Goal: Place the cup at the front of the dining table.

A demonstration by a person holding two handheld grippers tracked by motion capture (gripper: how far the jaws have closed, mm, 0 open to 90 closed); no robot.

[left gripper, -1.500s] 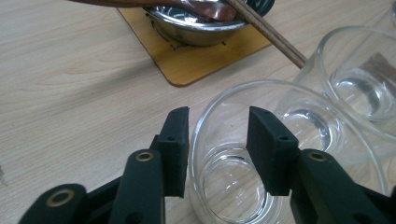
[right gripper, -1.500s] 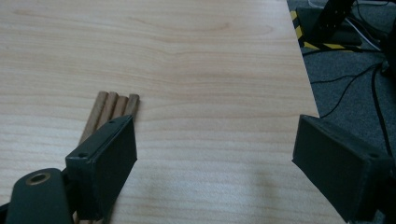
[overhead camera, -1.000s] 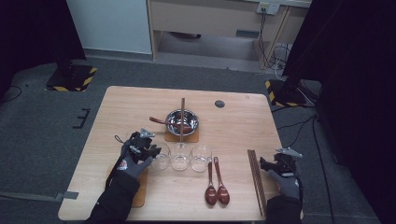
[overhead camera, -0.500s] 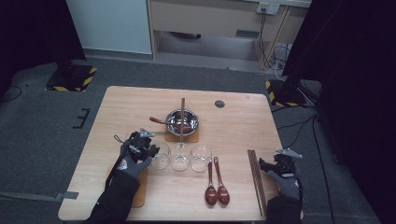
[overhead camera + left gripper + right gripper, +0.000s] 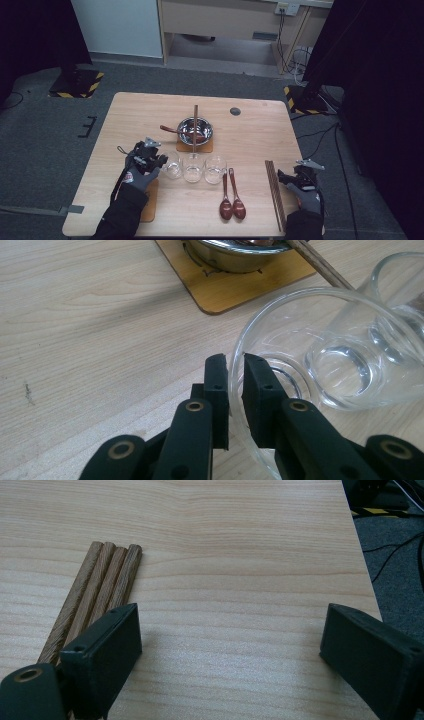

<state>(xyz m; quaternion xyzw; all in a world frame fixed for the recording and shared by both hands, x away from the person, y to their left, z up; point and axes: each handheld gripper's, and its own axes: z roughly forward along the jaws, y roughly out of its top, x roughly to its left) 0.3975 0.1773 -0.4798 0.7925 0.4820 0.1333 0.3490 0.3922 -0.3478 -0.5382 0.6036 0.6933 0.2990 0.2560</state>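
Three clear glasses stand in a row at mid-table. My left gripper (image 5: 161, 161) (image 5: 235, 360) is shut on the rim of the leftmost glass (image 5: 172, 169) (image 5: 280, 310); its jaws have just been closing, one pad inside the wall and one outside. The middle glass (image 5: 193, 168) and the right glass (image 5: 215, 169) stand beside it. At the table's right edge my right gripper (image 5: 284, 177) (image 5: 230, 635) is open over bare wood, just right of a bundle of wooden chopsticks (image 5: 274, 190) (image 5: 95, 595).
A steel bowl (image 5: 195, 131) sits on a wooden coaster (image 5: 195, 146) (image 5: 235, 295) behind the glasses, with a stick (image 5: 195, 120) across it. Two dark red spoons (image 5: 231, 197) lie in front of the right glass. Another coaster (image 5: 150, 200) lies under the left forearm.
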